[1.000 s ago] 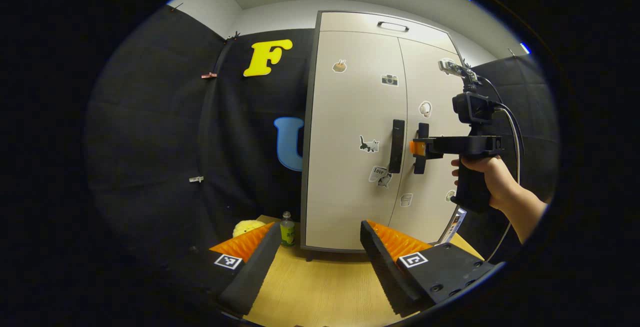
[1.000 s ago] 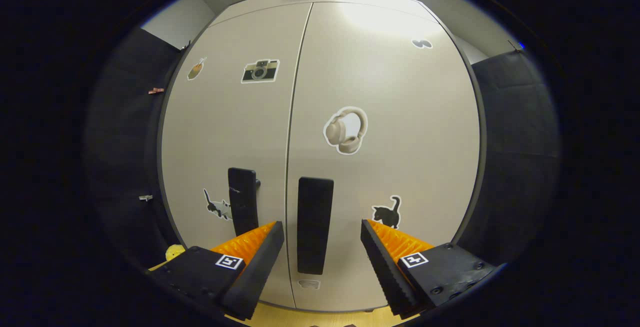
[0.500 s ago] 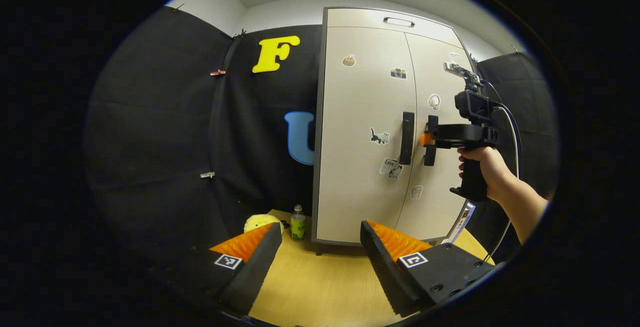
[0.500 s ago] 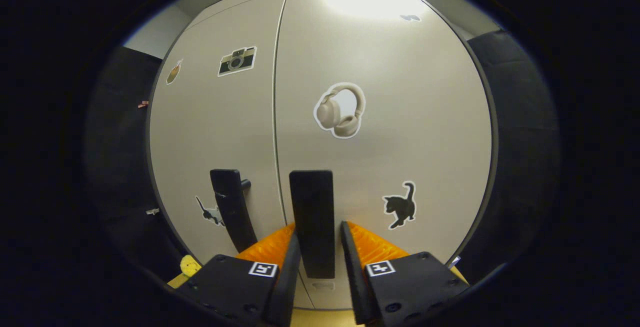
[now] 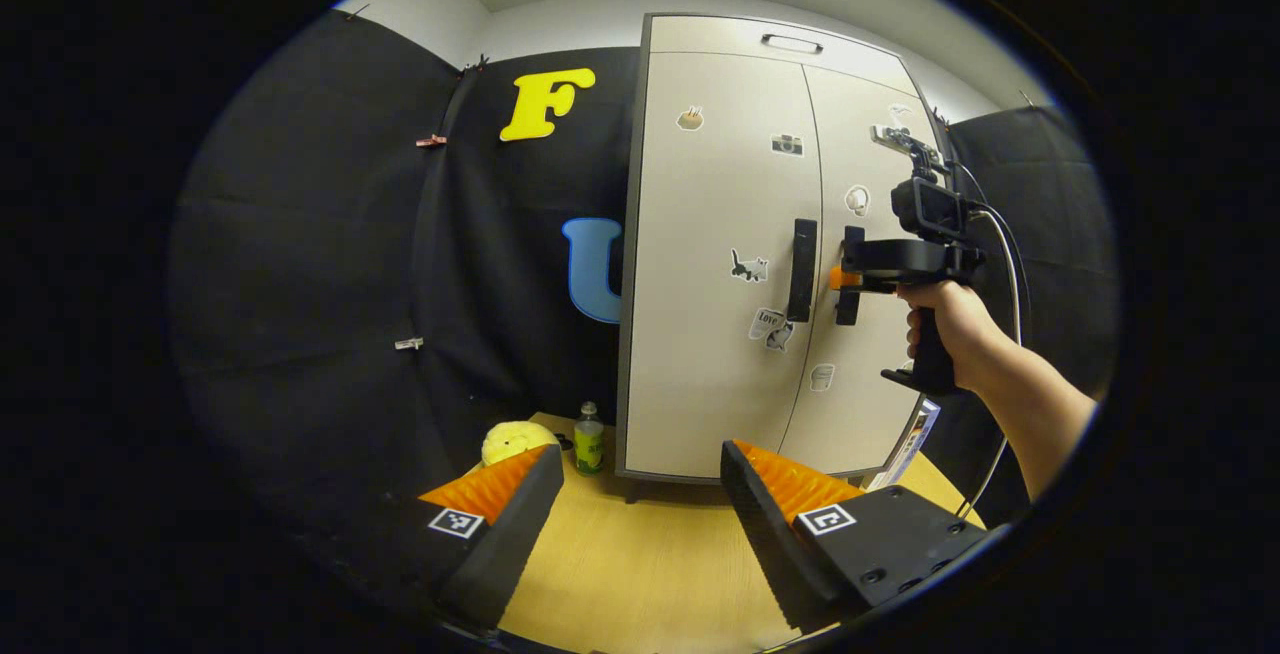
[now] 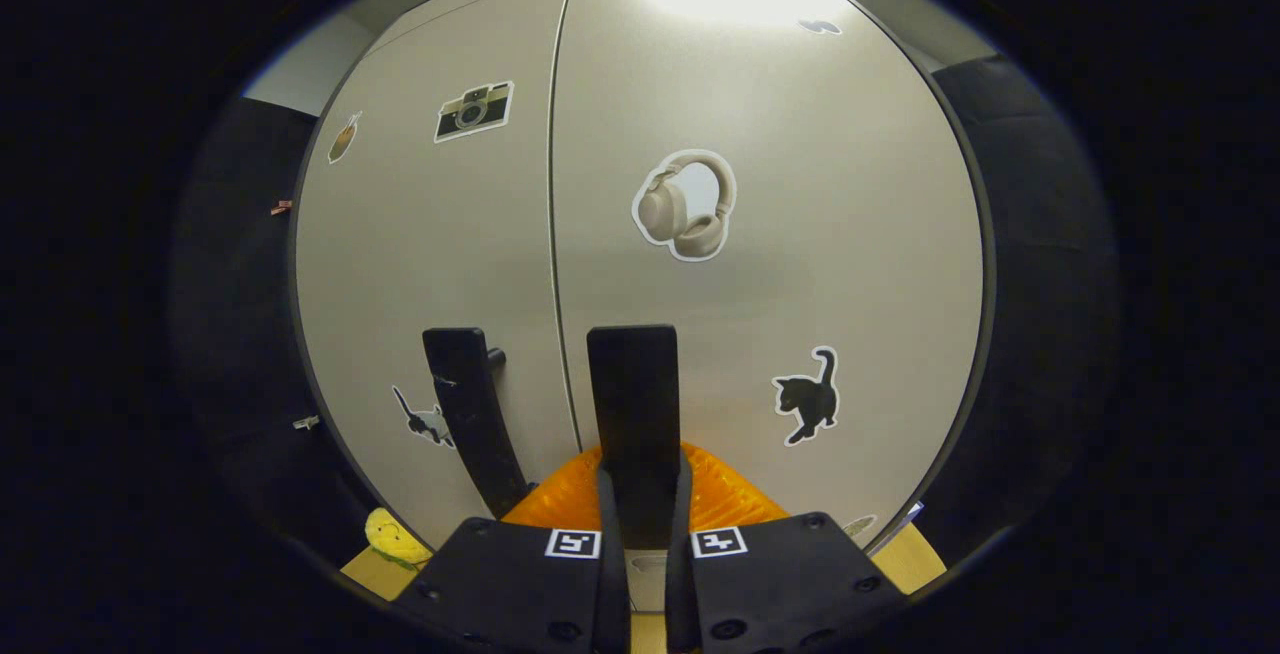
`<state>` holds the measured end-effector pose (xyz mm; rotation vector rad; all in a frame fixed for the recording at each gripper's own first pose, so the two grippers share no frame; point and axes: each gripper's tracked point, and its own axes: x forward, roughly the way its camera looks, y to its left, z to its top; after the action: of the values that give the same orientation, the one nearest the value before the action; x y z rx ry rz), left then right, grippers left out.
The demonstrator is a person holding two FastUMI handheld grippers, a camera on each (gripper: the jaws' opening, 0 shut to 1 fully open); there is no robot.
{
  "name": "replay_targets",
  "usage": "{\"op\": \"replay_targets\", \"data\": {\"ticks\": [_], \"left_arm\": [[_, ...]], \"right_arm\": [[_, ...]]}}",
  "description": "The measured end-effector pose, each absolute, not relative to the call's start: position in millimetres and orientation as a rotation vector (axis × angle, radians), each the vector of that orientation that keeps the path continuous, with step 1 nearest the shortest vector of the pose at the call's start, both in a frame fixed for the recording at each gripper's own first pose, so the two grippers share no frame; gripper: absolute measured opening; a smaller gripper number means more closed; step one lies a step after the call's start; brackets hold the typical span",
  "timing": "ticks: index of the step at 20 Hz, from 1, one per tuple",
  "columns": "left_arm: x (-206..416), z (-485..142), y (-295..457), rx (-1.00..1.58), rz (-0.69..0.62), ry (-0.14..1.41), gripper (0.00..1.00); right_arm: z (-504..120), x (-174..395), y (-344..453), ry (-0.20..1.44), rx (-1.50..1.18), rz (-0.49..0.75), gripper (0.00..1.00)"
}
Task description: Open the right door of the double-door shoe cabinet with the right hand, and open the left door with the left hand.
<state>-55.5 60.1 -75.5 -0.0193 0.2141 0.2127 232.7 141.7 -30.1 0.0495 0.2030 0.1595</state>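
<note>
We are gripping the right door handle (image 6: 633,414); both doors are staying closed.
Our right gripper (image 6: 640,514) is clamping it; our left gripper (image 5: 640,504) is hanging apart, 2 pulls remaining.

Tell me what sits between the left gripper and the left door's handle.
In the left gripper view, a stretch of bare wooden tabletop and the lower face of the left door lie between the open left gripper and the left door's handle; nothing blocks the way.

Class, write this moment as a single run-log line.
right gripper: shut on right handle | left gripper: open, away from cabinet | left handle: free | doors: both closed
</note>
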Motion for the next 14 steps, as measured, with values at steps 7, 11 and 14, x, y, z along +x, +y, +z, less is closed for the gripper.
{"op": "replay_targets", "data": {"ticks": [7,11,14], "left_arm": [[-54.6,-71.4,40.2,-0.012,0.136,0.203,0.98],[-38.8,-71.2,23.6,0.039,0.067,0.206,0.98],[-24.3,-61.1,16.5,0.073,0.032,0.179,0.98]], "right_arm": [[-27.3,207.6,135.1,0.199,0.089,0.21,0.18],[-23.6,188.2,123.6,0.185,0.093,0.228,0.18],[-21.4,169.3,109.9,0.177,0.093,0.227,0.18]]}}
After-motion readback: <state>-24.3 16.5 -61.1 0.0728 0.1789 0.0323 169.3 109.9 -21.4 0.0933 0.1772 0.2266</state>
